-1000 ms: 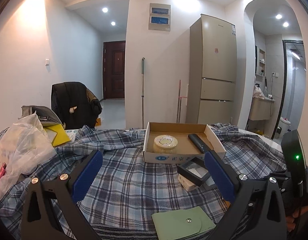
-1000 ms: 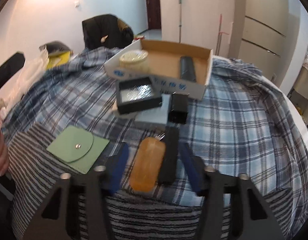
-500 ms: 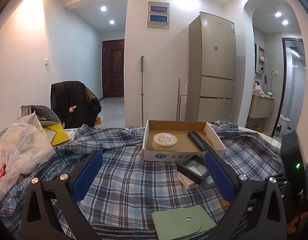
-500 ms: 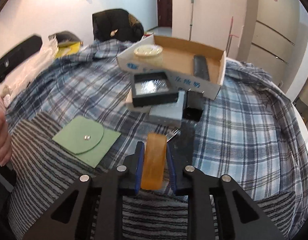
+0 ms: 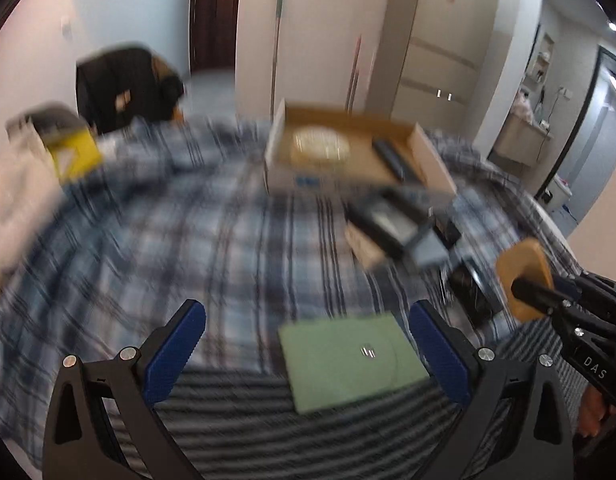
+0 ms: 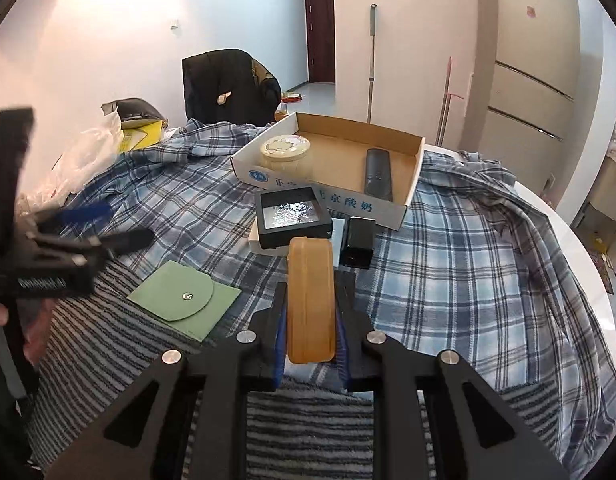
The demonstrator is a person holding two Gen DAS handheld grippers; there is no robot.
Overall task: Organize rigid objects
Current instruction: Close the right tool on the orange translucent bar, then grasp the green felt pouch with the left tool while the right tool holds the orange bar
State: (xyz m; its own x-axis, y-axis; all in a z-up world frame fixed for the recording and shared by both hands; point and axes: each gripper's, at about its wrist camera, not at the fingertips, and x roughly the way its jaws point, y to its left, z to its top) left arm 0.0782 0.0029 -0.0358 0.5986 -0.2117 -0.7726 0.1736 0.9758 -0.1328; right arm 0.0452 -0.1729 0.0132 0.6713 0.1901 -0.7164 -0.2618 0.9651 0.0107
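Plaid cloth point(image 5: 228, 248) blurred; left gripper point(image 5: 308, 344) jaws apart, right gripper point(image 6: 310, 332) jaws clamping amber case point(image 6: 311, 300).

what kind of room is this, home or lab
Most likely a home, a dining or living area: a tall fridge by the wall, a mop leaning nearby, and a table under a plaid cloth beside a jacket-draped chair.

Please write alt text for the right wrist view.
The right gripper is shut on an amber plastic case, held above a plaid cloth. Behind stands an open cardboard box with a round cream tin and a dark remote.
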